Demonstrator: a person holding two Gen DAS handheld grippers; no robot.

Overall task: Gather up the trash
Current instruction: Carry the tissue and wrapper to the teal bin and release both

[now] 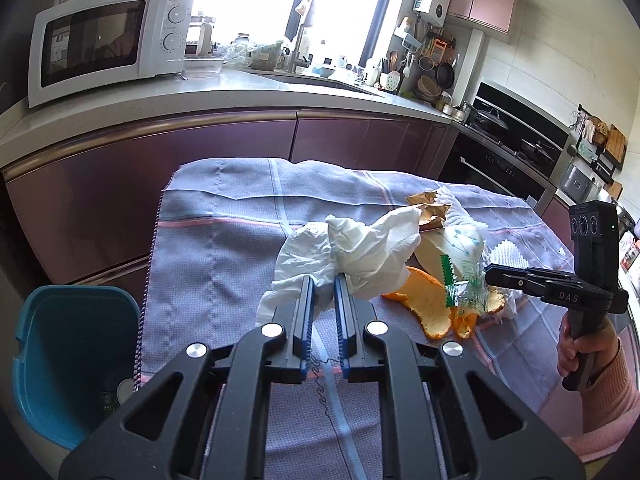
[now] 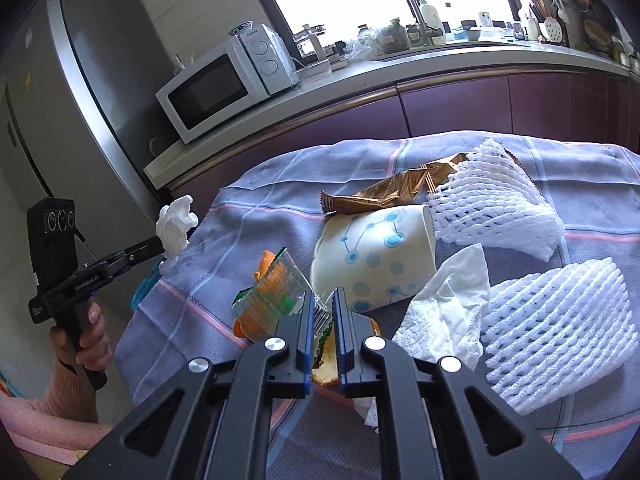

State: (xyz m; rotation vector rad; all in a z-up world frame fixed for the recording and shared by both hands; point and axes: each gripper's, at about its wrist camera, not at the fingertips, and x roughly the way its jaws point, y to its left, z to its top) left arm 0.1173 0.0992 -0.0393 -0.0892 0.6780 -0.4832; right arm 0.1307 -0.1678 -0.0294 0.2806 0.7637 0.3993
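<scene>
My left gripper [image 1: 324, 292] is shut on a crumpled white tissue [image 1: 352, 252]; in the right wrist view the left gripper [image 2: 160, 243] holds the tissue [image 2: 176, 220] up by the table's left edge. My right gripper [image 2: 324, 312] is shut on a green-and-clear plastic wrapper [image 2: 272, 292] that lies over orange peel [image 2: 326, 364]. From the left wrist view the right gripper [image 1: 489, 270] has its tips at that wrapper [image 1: 464, 280], above the peel [image 1: 424, 304]. A blue bin [image 1: 72, 360] stands on the floor left of the table.
On the checked cloth [image 2: 580, 168] lie a tipped paper cup [image 2: 372, 256], a brown foil wrapper [image 2: 384, 192], a flat tissue [image 2: 448, 304] and two white foam nets [image 2: 496, 204] [image 2: 560, 328]. A kitchen counter with a microwave [image 1: 104, 44] runs behind. A person's hand [image 1: 580, 344] grips the right handle.
</scene>
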